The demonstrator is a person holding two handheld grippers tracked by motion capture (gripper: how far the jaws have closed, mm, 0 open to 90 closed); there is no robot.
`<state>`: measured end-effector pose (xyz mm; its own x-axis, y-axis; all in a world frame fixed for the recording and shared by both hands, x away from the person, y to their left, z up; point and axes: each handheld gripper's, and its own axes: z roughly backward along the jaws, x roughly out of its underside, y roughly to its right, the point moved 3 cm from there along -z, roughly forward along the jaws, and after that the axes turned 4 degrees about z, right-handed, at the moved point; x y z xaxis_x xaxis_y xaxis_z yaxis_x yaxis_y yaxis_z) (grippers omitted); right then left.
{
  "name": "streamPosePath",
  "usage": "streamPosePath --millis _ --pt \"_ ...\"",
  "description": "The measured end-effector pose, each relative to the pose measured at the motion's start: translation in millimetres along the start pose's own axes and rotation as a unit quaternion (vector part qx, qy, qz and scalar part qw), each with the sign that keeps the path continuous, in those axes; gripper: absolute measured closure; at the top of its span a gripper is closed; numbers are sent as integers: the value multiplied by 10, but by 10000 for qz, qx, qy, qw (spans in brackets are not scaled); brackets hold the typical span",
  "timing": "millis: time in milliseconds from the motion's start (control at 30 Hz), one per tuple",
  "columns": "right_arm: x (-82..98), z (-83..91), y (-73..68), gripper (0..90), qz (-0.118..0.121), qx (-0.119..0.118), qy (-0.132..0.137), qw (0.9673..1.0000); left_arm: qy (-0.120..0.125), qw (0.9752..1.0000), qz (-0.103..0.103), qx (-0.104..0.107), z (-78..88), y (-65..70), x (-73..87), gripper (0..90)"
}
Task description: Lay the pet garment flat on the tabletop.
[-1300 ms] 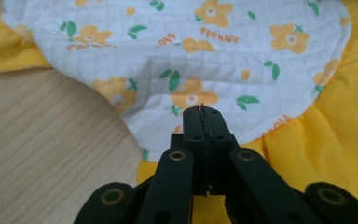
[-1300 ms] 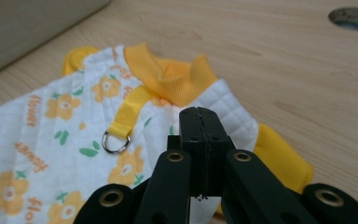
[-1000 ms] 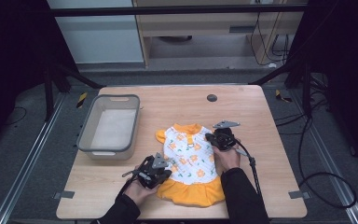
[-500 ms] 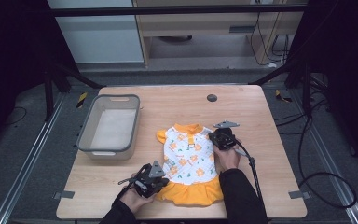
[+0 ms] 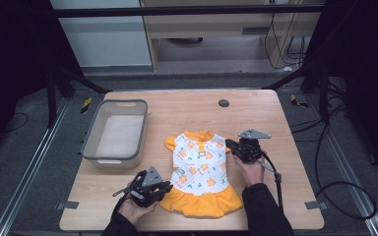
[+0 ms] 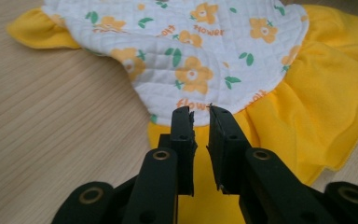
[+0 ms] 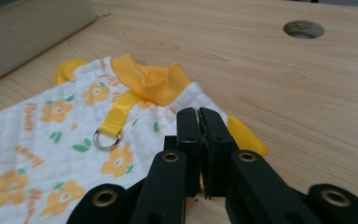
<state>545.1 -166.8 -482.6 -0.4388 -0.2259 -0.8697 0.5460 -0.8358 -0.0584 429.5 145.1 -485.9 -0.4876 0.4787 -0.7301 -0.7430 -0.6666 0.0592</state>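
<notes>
A small pet dress [image 5: 202,167], white quilted top with orange flowers, yellow collar and yellow skirt, lies flat at the table's middle. My left gripper [image 5: 163,187] sits at the skirt's left front corner. In the left gripper view its jaws [image 6: 200,112] stand narrowly apart over the dress [image 6: 191,46], where the white hem meets the yellow skirt, with nothing pinched. My right gripper [image 5: 232,146] is at the dress's right shoulder. In the right gripper view it [image 7: 198,113] is shut on the white edge of the dress [image 7: 74,135], beside the yellow sleeve. A metal ring [image 7: 106,139] hangs from a yellow strap.
A grey plastic bin [image 5: 89,147] stands at the left of the table, close to the dress's left sleeve. A round cable hole [image 5: 223,103] sits near the far edge. Bare wood lies right of the dress and along the far side. Cables trail off the table's right.
My left gripper has drawn back toward the front left, from the bodice's side down to the skirt's corner. The right gripper and the dress have stayed put.
</notes>
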Motion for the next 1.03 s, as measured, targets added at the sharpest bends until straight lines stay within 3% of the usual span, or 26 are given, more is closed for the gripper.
streamPosePath --millis 100,200,333,567,833,1033 --pt "9 145 -9 851 31 -28 63 10000 82 9999 78 -100 77 -60 45 759" --pt "114 453 -34 813 156 -101 173 9997 155 9996 147 -185 131 -122 84 679" --pt "240 603 -42 776 210 -108 129 9996 225 9988 247 -355 179 -188 139 606" --pt "397 895 -8 651 85 -57 181 9998 404 9968 442 -528 291 -279 218 467" --pt "580 1112 44 439 -1 277 176 9995 489 9941 646 -721 404 -376 335 366" --pt "722 1155 132 327 -299 362 56 9989 422 9916 823 -906 475 -488 483 320"
